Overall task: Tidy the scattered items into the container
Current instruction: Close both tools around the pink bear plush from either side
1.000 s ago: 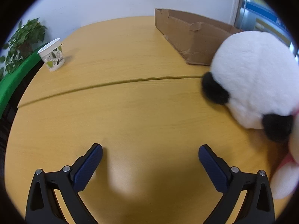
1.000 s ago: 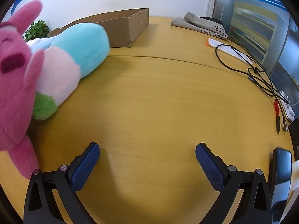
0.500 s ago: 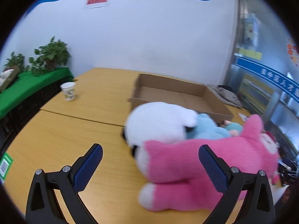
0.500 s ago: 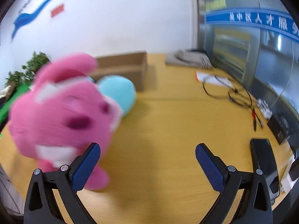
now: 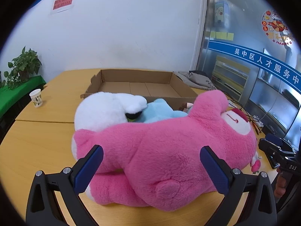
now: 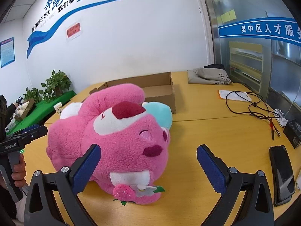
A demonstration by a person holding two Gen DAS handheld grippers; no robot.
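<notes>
Left tongs (image 5: 151, 166) spread wide, gripping nothing, held low behind the pink plush bear (image 5: 169, 160). Right tongs (image 6: 148, 166) likewise released, facing the bear's head. Bear lies on its side on the wooden surface (image 6: 216, 131). White plush (image 5: 105, 111) and blue plush (image 5: 160, 111) lie against it. Cardboard box (image 5: 139, 86) sits just behind the plush toys, open-topped.

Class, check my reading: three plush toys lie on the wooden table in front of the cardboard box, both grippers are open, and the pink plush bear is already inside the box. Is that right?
One detail is wrong. The pink plush bear is not inside the open cardboard box; it lies on the wooden table in front of it, as the left wrist view shows, and the box is empty. The rest stands: white plush toy, light blue plush toy, left gripper and right gripper open.
</notes>
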